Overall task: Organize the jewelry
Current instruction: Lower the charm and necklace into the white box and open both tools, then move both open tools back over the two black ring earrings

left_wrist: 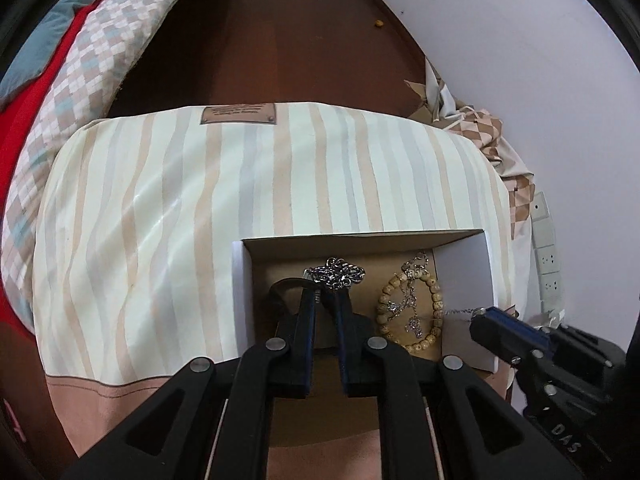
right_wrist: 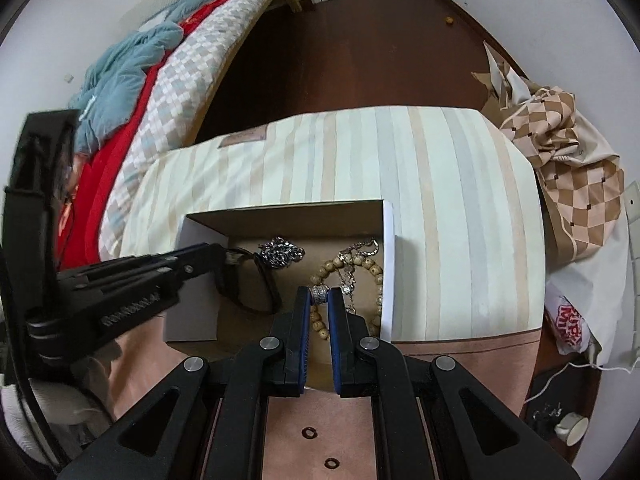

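In the lower centre of both views, we see an open cardboard box (left_wrist: 360,238) holding a bead bracelet (left_wrist: 408,308). Our left tongs (left_wrist: 326,296) pinch a black strap (right_wrist: 240,280) above a silver chain (left_wrist: 335,271); our right tongs (right_wrist: 319,295) clamp a silver ring (right_wrist: 319,293).

Open cardboard box (right_wrist: 280,210) on striped desk holds wooden bead bracelet (left_wrist: 434,300), tangled silver chain (left_wrist: 336,270), black strap (right_wrist: 244,296); silver ring (right_wrist: 319,293) above beads.
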Demonstrator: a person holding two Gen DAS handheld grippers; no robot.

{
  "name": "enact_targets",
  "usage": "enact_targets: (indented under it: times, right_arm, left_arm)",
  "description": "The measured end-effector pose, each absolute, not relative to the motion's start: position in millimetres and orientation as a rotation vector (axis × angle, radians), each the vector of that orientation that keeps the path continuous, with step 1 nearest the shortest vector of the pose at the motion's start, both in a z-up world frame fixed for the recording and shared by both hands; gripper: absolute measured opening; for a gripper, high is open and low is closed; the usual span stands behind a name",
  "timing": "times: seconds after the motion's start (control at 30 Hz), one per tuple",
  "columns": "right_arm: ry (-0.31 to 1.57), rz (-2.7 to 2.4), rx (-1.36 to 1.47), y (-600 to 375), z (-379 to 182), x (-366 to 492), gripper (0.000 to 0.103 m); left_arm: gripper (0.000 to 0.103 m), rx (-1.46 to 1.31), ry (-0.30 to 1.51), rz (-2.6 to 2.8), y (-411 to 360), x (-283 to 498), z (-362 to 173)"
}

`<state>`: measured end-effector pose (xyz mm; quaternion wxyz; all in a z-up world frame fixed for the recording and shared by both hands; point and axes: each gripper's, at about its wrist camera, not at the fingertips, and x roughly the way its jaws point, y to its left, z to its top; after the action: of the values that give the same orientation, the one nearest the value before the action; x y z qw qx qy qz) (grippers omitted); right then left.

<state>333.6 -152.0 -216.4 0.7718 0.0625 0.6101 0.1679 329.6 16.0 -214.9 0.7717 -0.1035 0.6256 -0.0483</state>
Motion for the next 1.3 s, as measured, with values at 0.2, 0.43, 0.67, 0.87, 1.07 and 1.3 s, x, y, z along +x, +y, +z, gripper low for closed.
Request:
enact_targets:
  times: [0.2,0.43,0.67,0.87,1.07,1.3]
  right_arm:
    - [1.314,0.351,0.109,-150.6,-208.4,330.4,0.017]
    - [1.246,0.287,0.029,-149.7,-188.8,319.4,0.057]
    - [1.221,0.172,-0.062,-149.6,-191.4,299.4,0.098]
    - [1.206,0.129,-0.080,-150.1,-193.1,280.9,0.101]
    - [1.157,0.129,-0.086,-147.3,-169.8,260.3,0.101]
    - [1.072,0.128,-0.103,-144.7,-131.9,227.8,0.101]
  left_arm:
    - [0.014,-0.180,1.311,-0.035,26.8,323.6,-193.7]
    - [0.085,-0.034,1.153,0.111,36.0,293.6,-160.8]
    - [0.102,0.019,1.124,0.165,38.8,262.7,-163.0]
    - [0.103,0.018,1.121,0.183,34.6,241.2,-161.8]
    - [0.103,-0.002,1.075,0.203,34.8,214.2,-143.3]
    - [0.103,-0.011,1.001,0.212,27.5,179.4,-112.8]
